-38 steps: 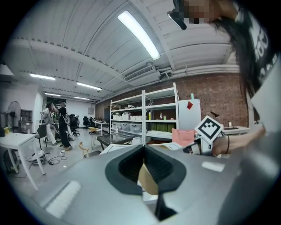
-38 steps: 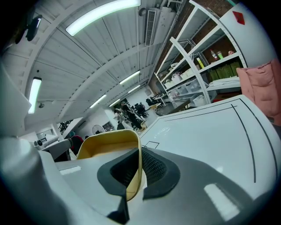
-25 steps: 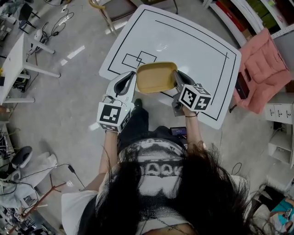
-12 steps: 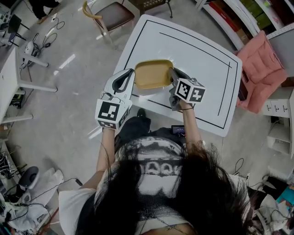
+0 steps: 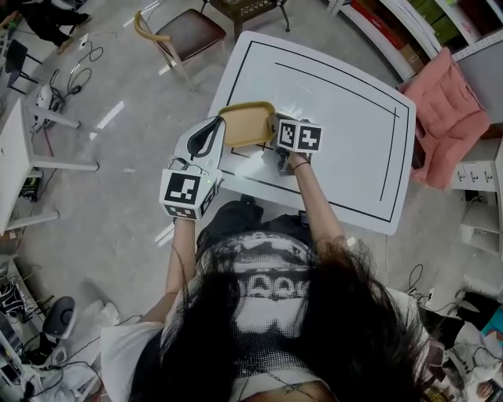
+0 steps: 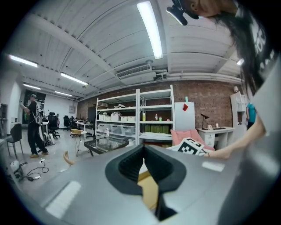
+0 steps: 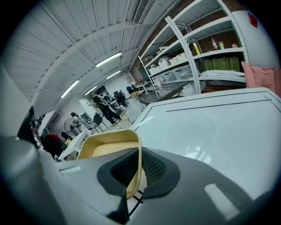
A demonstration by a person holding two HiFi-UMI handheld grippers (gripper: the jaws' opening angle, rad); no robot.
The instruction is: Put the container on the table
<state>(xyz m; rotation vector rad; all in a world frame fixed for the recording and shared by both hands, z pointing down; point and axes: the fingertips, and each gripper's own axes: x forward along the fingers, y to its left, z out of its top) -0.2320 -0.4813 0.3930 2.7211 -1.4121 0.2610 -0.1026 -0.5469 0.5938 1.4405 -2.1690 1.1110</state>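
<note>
A shallow yellow container (image 5: pixel 246 123) hangs over the near left corner of the white table (image 5: pixel 338 118), which has black outlines on it. My left gripper (image 5: pixel 225 130) is shut on its left wall, and my right gripper (image 5: pixel 274 127) is shut on its right wall. In the left gripper view the left gripper (image 6: pixel 143 161) pinches a strip of the yellow container (image 6: pixel 148 186). The right gripper view has the container (image 7: pixel 107 147) ahead to the left, its rim clamped in the right gripper (image 7: pixel 133 172). Whether the base touches the table I cannot tell.
A chair with a brown seat (image 5: pixel 187 31) stands beyond the table's far left corner. A pink cushion (image 5: pixel 448 106) lies right of the table, with shelving (image 5: pixel 401 20) behind it. A white desk (image 5: pixel 16 153) and floor cables (image 5: pixel 82 59) are at the left.
Both grippers have carried the container leftward and lower, from over the table's near edge to its near left corner. Both grips are unchanged.
</note>
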